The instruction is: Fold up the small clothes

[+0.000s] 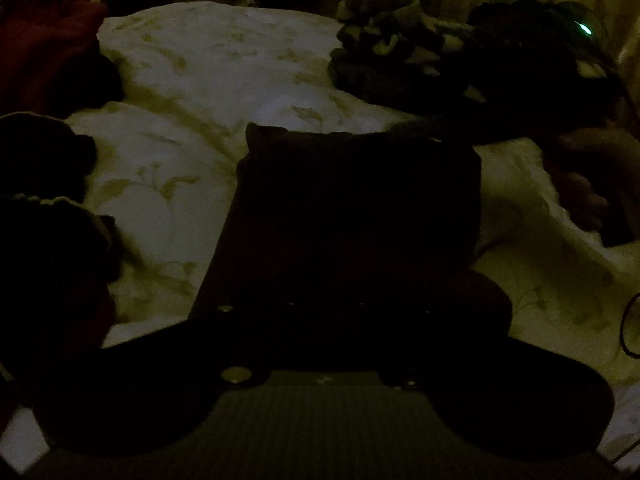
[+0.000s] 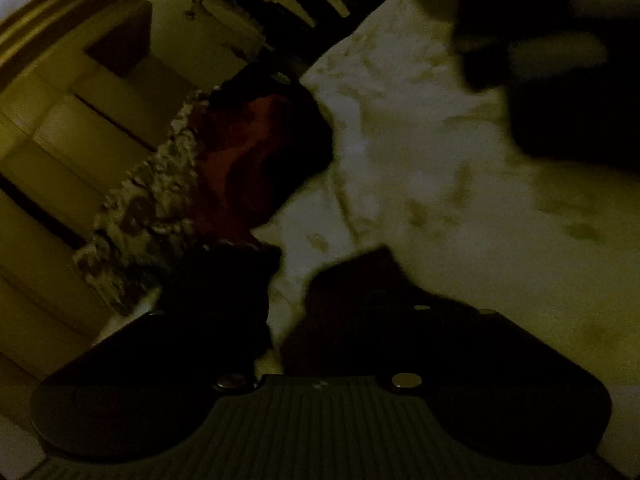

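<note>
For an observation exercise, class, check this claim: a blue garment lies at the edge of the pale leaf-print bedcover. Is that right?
Not quite. The garment is red, not blue. It does lie at the edge of the pale leaf-print bedcover. The right wrist view shows it most clearly.

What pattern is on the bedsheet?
White bedsheet with a faint leafy print, clearest in the left wrist view.

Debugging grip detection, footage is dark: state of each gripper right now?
Left gripper: jaws closed; too dark to tell if anything is pinched.
Right gripper: jaws open, nothing between them.
</note>
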